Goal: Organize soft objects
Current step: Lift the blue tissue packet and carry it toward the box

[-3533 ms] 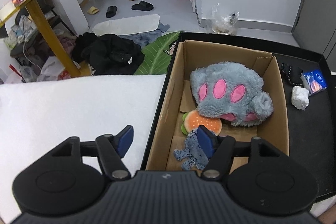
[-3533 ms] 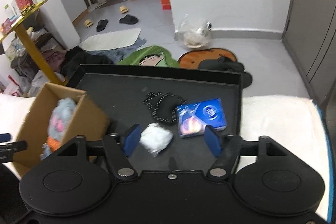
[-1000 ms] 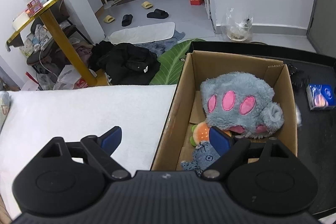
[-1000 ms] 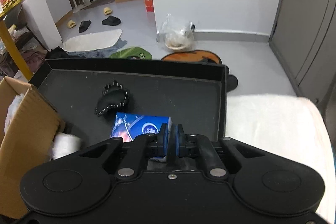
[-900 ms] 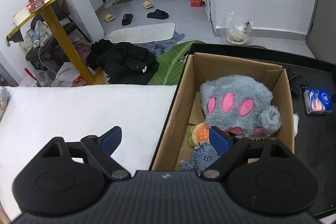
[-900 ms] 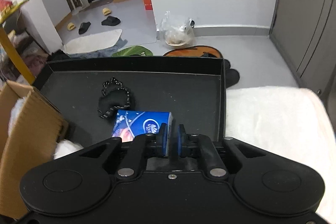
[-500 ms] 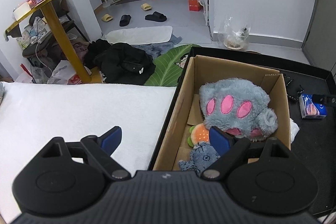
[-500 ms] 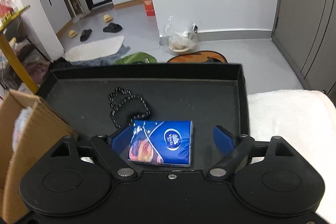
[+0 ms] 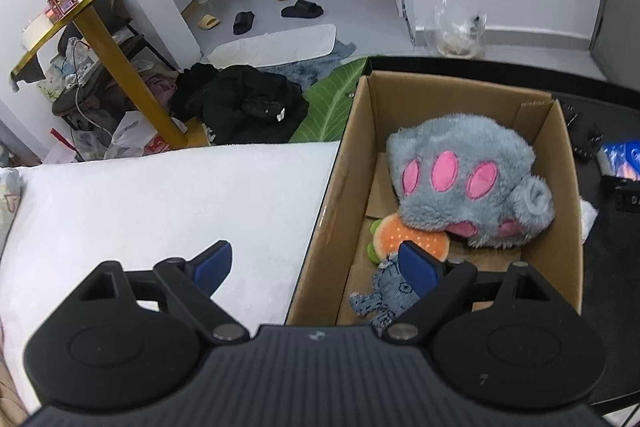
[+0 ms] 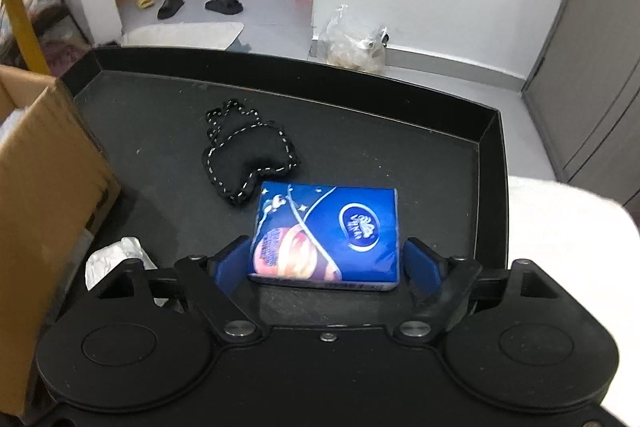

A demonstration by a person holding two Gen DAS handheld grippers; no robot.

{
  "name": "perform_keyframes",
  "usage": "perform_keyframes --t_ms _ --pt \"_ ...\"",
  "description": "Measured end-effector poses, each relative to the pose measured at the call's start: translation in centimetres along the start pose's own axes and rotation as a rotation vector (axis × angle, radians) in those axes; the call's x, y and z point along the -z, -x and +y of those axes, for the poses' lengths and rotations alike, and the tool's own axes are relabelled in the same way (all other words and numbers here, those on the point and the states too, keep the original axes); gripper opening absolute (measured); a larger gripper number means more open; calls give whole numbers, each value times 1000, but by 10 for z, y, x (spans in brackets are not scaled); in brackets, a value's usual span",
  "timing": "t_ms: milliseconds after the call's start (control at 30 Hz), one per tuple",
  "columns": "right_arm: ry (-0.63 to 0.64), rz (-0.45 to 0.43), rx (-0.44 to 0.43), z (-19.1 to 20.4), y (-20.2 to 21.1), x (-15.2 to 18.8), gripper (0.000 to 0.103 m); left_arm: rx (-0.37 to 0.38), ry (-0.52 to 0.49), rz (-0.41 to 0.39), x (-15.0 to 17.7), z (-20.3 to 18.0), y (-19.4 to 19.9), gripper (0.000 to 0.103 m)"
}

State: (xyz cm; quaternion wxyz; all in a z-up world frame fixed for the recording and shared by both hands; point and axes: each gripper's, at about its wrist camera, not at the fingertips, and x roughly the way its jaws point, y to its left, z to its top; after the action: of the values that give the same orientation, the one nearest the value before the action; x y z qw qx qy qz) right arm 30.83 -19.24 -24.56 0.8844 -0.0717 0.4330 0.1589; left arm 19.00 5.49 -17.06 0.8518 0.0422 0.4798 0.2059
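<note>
A cardboard box (image 9: 568,163) holds a grey plush paw (image 9: 460,163) with pink pads, an orange burger toy (image 9: 404,239) and a small blue-grey doll (image 9: 384,299). My left gripper (image 9: 316,261) hangs open over the box's near left wall, holding nothing. In the right wrist view a blue tissue pack (image 10: 332,231) lies on the black tray (image 10: 360,75). My right gripper (image 10: 326,263) straddles the pack and its jaws are closing, with the pads close beside the pack's two sides. A black heart-shaped pouch (image 10: 248,159) lies just beyond the pack.
A white crumpled wad (image 10: 116,255) lies on the tray between the box (image 10: 48,163) and my right gripper. The tray stands on a white cover (image 9: 160,195). Beyond the edge are a gold-legged table (image 9: 124,75), dark clothes and slippers on the floor.
The right gripper went from shut to wide open and moved forward, so the blue pack now lies between its pads, which have narrowed since. The left gripper has barely moved.
</note>
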Motion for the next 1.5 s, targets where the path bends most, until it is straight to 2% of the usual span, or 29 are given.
perform_keyframes --t_ms 100,400,700,1300,1500 --pt "9 15 3 2 3 -1 72 -9 -5 7 0 0 -1 89" --pt "-50 51 35 -10 15 6 71 7 10 -6 0 4 5 89" --pt "-98 29 13 -12 48 6 71 55 59 -22 1 16 15 89" --pt "-60 -93 -23 21 115 -20 71 143 101 -12 9 36 14 86" --pt "-25 -124 -35 39 133 -24 71 169 136 3 11 45 9 78"
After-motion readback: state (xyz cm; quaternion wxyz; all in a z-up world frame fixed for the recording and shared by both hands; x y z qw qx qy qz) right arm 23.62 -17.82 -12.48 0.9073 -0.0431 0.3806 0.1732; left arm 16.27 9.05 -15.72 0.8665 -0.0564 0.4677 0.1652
